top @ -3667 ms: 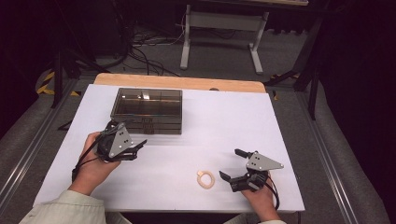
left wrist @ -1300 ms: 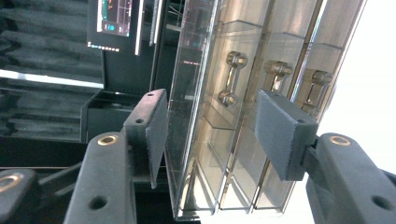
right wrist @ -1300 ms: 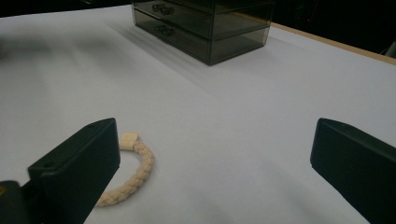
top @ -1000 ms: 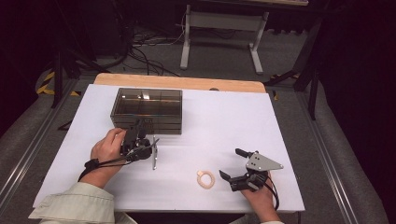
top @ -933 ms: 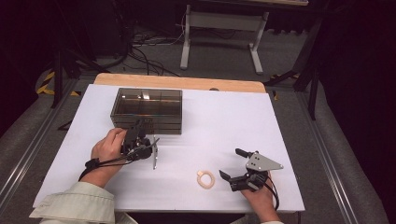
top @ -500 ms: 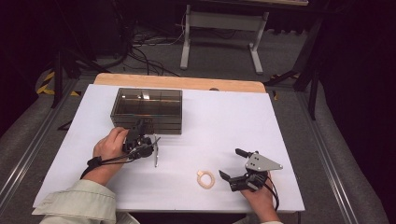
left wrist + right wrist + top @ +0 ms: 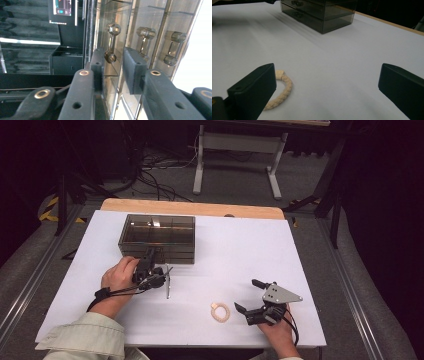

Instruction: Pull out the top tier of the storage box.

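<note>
Since a second ago my left gripper (image 7: 112, 67) has been closing around the drawer box's (image 7: 157, 237) handle (image 7: 110, 41). I can't tell if it's clamped yet. Right gripper (image 7: 324, 87) sits wide apart, bracelet (image 7: 280, 91) beside one jaw.

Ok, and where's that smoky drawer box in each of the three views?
High view: the drawer box sits upper left on the white tabletop.
Left gripper view: the box is close up, from the centre to the right, and its handles are just past the fingers.
Right gripper view: the box is at top centre, far across the table.
Shared landmark: the white tabletop.
</note>
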`<action>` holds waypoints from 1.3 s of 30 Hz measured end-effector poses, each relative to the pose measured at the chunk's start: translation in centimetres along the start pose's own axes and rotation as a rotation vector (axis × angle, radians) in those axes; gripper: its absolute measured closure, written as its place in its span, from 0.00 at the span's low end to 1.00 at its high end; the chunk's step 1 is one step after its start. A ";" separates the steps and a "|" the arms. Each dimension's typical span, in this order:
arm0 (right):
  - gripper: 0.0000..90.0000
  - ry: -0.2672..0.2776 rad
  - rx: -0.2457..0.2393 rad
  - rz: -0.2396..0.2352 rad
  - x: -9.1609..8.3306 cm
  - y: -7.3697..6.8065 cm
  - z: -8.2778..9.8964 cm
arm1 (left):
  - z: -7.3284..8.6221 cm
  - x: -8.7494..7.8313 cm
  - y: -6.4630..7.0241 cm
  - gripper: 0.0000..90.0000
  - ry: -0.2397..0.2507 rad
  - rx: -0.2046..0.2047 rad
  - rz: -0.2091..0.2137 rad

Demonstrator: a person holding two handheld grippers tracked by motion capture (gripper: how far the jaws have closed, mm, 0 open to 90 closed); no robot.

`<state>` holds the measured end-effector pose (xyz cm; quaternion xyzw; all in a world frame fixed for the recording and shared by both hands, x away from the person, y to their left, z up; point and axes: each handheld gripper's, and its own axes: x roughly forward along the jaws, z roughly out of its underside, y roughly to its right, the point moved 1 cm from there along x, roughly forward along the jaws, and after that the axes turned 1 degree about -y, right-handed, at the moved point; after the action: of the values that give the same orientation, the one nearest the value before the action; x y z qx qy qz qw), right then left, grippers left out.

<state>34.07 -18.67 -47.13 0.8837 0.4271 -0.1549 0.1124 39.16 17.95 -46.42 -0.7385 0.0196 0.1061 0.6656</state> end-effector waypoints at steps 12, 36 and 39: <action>0.02 0.000 -0.003 -0.005 0.0 0.0 0.0 | 0.0 0.0 -0.1 0.88 0.000 -0.010 -0.009; 0.02 0.004 0.002 -0.018 0.0 0.1 0.0 | 0.3 -2.1 -1.0 0.91 0.037 -0.034 0.068; 0.02 0.004 0.002 -0.018 0.0 0.0 0.0 | 0.3 -2.4 -1.3 0.99 0.048 -0.040 0.069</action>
<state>34.10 -18.71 -47.12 0.8802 0.4351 -0.1548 0.1093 36.95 18.08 -44.74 -0.7528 0.0590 0.1119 0.6459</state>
